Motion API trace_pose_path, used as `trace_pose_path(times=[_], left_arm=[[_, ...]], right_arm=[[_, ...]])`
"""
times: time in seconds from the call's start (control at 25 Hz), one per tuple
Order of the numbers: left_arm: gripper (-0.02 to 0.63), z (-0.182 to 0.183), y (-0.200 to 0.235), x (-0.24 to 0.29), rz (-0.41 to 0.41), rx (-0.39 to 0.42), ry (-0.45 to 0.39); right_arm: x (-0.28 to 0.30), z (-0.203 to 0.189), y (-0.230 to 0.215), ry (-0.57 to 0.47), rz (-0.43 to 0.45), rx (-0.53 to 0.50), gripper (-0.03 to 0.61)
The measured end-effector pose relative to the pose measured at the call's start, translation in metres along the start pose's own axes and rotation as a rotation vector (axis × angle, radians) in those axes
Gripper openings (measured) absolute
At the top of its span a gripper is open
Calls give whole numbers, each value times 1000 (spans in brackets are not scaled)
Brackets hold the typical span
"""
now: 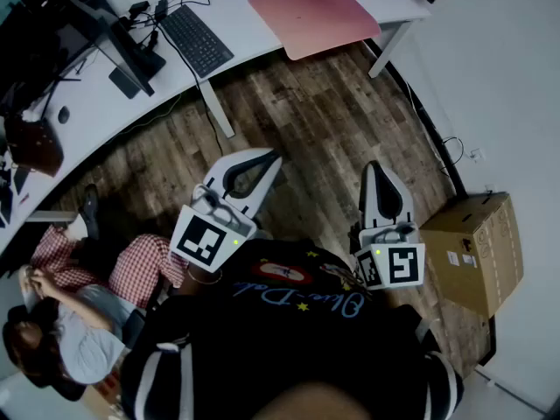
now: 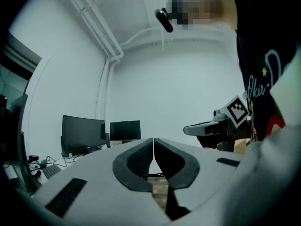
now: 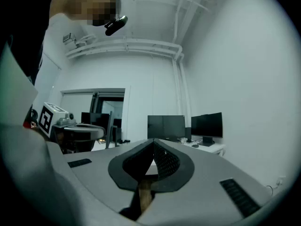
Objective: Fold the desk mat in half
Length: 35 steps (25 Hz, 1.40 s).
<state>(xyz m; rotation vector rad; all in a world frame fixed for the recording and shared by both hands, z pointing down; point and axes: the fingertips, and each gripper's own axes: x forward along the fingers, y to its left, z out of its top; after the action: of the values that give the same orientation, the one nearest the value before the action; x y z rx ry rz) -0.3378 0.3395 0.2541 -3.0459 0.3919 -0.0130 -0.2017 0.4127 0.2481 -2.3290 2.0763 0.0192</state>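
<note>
**A:** Both grippers are out front and level. The white left gripper (image 1: pixel 272 156) is pressed fully closed with nothing in it, and the white right gripper (image 1: pixel 374 166) is the same, closed and empty.

**B:** And the mat?

**A:** The flat pink rectangular desk mat (image 1: pixel 315 14) lies on the white bench (image 1: pixel 241 23) straight ahead, across the wooden floor (image 1: pixel 315 112) and well apart from both. Its long side runs along the bench, crosswise to the grippers.

**B:** Which one's nearer?

**A:** Little in it, I'd judge. The mat sits between their two lines.

**B:** Count?

**A:** One mat, two grippers, one black keyboard (image 1: pixel 197 40) to its left, and one brown cardboard box (image 1: pixel 477 248) by the wall.
</note>
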Motion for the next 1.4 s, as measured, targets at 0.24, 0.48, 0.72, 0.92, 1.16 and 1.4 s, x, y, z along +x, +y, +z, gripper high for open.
trace_pose_path(times=[0.24, 0.48, 0.72, 0.92, 1.16, 1.4], left_arm=[[6, 1, -4, -1, 8, -8, -4], [6, -1, -12, 0, 21, -20, 7], [8, -1, -20, -1, 67, -27, 17], [95, -3, -35, 1, 94, -21, 37], [106, -11, -66, 6, 89, 35, 79], [124, -19, -88, 10, 85, 79, 116]], right_arm=[[-5, 0, -3, 1, -6, 5, 0], [-13, -2, -14, -2, -10, 18, 2], [-23, -6, -28, 10, -2, 6, 3], [-34, -12, -35, 20, 25, 25, 5], [-55, -29, -50, 43, 47, 50, 67], [-75, -41, -70, 53, 23, 45, 74]])
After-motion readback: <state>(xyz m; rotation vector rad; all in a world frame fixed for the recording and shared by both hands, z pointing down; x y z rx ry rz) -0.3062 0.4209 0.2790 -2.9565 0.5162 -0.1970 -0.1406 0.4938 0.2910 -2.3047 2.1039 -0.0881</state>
